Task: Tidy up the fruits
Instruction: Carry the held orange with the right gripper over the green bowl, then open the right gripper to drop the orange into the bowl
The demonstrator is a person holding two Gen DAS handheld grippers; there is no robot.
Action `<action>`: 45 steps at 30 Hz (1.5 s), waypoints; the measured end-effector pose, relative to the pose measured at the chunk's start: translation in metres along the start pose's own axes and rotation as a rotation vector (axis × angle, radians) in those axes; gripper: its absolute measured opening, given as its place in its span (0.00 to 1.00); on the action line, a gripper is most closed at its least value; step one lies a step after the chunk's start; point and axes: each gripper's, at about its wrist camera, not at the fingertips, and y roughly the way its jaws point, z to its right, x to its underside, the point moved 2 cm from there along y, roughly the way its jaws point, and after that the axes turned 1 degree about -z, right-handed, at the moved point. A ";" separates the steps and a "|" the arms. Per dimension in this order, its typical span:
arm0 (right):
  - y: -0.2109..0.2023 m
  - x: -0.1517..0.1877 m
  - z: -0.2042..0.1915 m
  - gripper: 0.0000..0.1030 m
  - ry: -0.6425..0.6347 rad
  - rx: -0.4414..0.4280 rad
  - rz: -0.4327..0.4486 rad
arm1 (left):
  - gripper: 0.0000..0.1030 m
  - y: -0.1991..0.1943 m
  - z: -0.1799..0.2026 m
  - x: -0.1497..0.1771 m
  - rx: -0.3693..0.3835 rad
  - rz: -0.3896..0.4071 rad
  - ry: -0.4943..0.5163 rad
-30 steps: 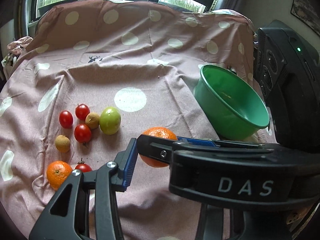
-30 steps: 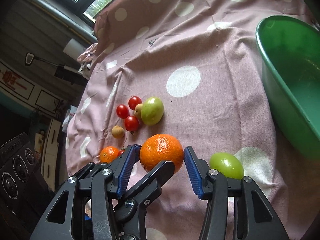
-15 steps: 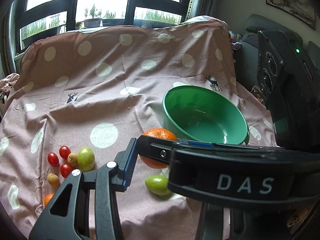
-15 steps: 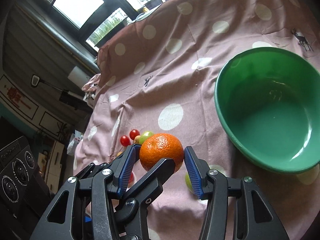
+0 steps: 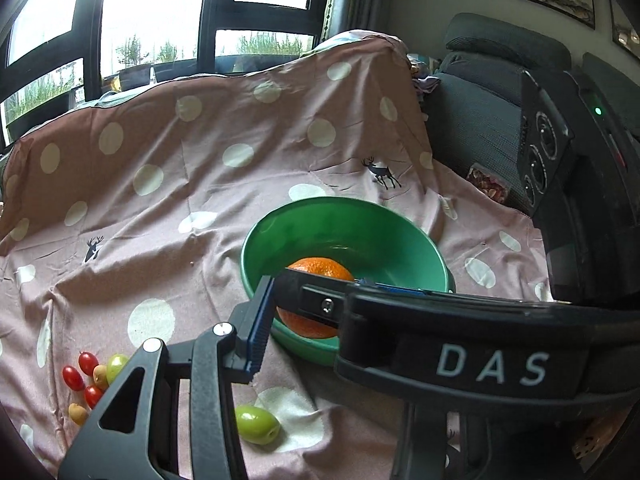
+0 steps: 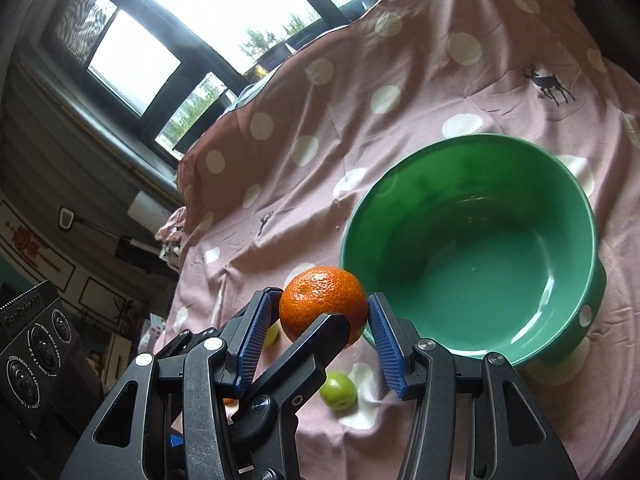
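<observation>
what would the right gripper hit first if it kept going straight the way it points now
Probably the round green plastic bowl. The right gripper, shut on the round orange, points just past the bowl's near-left rim, with pink dotted cloth behind. Depth is unclear, so it might pass above the rim.

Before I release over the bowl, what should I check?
1. Grip: right gripper pads on both sides of the orange. Ok.
2. Orange over the green bowl: appears at its near rim. Cannot tell.
3. Bowl interior free: nothing in it. Ok.
4. Left gripper clear: its finger crosses in front of the orange. Not ok.
5. Green fruit on the cloth, outside the bowl. Ok.
</observation>
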 end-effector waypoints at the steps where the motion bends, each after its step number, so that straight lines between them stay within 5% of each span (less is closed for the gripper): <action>1: -0.003 -0.001 0.004 0.52 0.008 0.003 0.009 | 0.41 0.003 0.003 -0.002 0.007 0.003 0.009; 17: -0.023 -0.014 0.056 0.52 0.122 0.074 0.058 | 0.41 0.044 0.035 -0.014 0.110 -0.053 0.055; 34: -0.017 -0.014 0.075 0.52 0.153 0.167 0.019 | 0.39 0.068 0.036 -0.006 0.178 -0.128 0.002; 39: -0.015 -0.013 0.075 0.52 0.148 0.164 0.010 | 0.39 0.074 0.034 -0.003 0.247 -0.164 -0.054; 45: -0.012 -0.013 0.076 0.52 0.150 0.204 0.005 | 0.39 0.071 0.036 -0.002 0.201 -0.166 -0.052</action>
